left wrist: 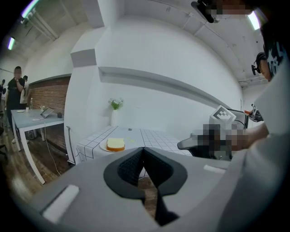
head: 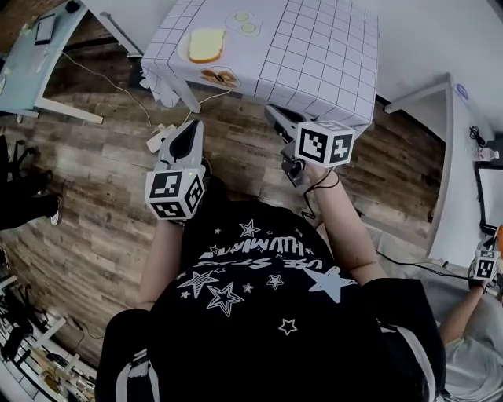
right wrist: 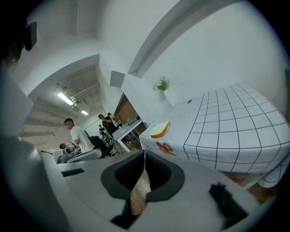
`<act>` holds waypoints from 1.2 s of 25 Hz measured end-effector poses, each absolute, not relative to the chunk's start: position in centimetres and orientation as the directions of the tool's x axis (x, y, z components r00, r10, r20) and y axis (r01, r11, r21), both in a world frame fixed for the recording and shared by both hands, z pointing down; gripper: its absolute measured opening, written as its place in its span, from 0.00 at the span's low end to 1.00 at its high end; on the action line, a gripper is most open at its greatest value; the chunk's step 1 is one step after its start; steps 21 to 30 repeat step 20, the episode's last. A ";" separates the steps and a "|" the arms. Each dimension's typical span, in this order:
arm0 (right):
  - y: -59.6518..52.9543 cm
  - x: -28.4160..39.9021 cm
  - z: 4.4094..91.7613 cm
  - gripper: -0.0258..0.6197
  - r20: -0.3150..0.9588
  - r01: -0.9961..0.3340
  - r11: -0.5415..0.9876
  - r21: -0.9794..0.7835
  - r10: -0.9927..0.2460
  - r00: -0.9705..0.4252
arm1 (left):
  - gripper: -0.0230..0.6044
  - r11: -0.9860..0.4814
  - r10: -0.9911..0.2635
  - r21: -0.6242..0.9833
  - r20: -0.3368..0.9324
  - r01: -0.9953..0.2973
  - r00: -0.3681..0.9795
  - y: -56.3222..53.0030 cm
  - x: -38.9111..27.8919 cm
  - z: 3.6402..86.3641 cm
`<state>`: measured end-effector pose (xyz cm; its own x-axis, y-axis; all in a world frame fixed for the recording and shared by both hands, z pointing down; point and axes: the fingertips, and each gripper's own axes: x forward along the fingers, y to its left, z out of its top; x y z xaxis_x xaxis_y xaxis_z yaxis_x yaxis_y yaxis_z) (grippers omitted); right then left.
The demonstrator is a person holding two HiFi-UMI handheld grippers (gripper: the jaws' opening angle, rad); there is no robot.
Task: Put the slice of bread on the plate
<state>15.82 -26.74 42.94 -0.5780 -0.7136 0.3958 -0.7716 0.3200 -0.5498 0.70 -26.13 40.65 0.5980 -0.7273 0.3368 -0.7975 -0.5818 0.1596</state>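
Note:
A slice of bread (head: pixel 206 45) lies on a white plate (head: pixel 184 49) near the left end of a table with a white checked cloth (head: pixel 314 47). Both grippers hang over the wood floor, well short of the table. My left gripper (head: pixel 191 126) points toward the table's left corner, jaws shut and empty. My right gripper (head: pixel 272 111) is just below the table's front edge, also shut with nothing in it. In the left gripper view the bread (left wrist: pixel 115 144) and plate (left wrist: pixel 103 147) lie beyond the closed left gripper (left wrist: pixel 144 148). The right gripper view shows the bread (right wrist: pixel 160 129) far past the closed right gripper (right wrist: pixel 144 154).
Pale round slices (head: pixel 245 22) lie on the cloth behind the plate. A vase with a plant (left wrist: pixel 115 108) stands at the table's far side. Cables and a power strip (head: pixel 159 137) lie on the floor. Desks stand left (head: pixel 31 63) and right (head: pixel 444 149). People (right wrist: pixel 74 136) stand farther off.

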 end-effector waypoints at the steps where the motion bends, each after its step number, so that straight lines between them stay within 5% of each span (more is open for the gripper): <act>1: -25.9 15.7 43.0 0.07 0.392 -0.771 0.325 -0.548 -0.714 -0.580 | 0.05 -0.581 -0.731 0.156 0.330 -0.799 0.597 -25.2 0.6 40.7; 30: -28.3 15.5 40.9 0.07 0.423 -0.759 0.338 -0.557 -0.671 -0.609 | 0.05 -0.555 -0.740 0.164 0.351 -0.816 0.574 -27.3 0.8 37.9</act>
